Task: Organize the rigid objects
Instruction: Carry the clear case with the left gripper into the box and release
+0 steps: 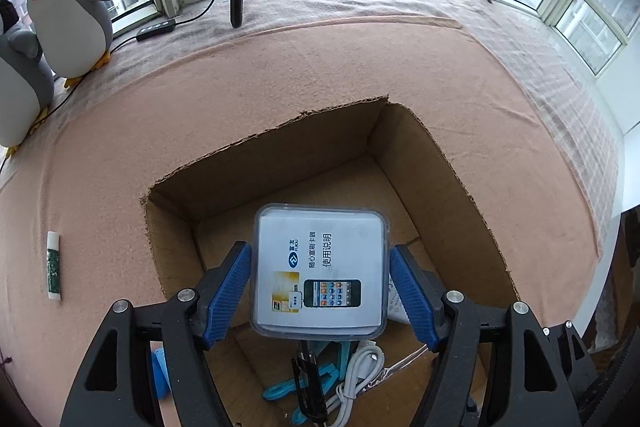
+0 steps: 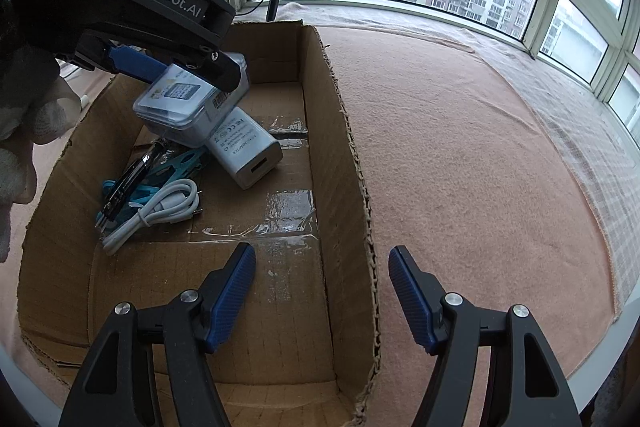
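In the left wrist view, the left gripper [image 1: 320, 291] holds a clear, square plastic case with a white printed card inside [image 1: 320, 269], its blue ribbed pads pressed against the case's two sides, jaws set wide to span it. The case hangs above the inside of an open brown cardboard box [image 1: 452, 163] that stands on a peach-pink cloth [image 1: 280, 67]. Below the case, on the box floor, lie a coiled white cable [image 1: 360, 379] and some turquoise plastic pieces [image 1: 280, 393]. Outside the box, well off to the left on the cloth, a white and green glue stick [image 1: 53, 265] lies by itself. In the right wrist view, the right gripper [image 2: 322, 291] hovers over the near right wall of the box, jaws about half apart with nothing between them. Further in, the case sits just above a white rectangular power adapter [image 2: 244, 151], beside the cable and a black slim clip-like object [image 2: 128, 183]. By my judgement most items are already boxed; the case still needs releasing, and the glue stick looks like the last piece left outside.
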Demonstrator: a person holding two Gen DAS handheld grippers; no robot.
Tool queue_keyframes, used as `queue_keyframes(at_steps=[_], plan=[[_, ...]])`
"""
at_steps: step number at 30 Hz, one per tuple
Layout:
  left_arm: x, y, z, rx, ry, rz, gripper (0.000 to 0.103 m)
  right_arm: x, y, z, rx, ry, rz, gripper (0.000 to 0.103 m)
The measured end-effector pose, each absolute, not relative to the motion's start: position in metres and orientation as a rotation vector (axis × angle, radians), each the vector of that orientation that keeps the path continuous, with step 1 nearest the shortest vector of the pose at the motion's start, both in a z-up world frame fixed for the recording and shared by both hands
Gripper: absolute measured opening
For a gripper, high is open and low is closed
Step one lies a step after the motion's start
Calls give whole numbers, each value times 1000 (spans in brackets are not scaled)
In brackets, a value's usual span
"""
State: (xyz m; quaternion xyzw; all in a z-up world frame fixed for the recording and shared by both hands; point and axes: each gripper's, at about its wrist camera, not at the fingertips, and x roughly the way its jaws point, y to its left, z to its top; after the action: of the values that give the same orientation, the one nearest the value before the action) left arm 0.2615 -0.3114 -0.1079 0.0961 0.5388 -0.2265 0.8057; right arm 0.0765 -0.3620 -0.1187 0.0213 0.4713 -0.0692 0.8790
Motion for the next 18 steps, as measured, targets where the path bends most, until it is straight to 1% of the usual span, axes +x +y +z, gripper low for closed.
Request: queue_keyframes(at_steps=[18], plan=[[252,-294,-84,165,1117,-509,74,78,-362,-120,39,984,-147,65]])
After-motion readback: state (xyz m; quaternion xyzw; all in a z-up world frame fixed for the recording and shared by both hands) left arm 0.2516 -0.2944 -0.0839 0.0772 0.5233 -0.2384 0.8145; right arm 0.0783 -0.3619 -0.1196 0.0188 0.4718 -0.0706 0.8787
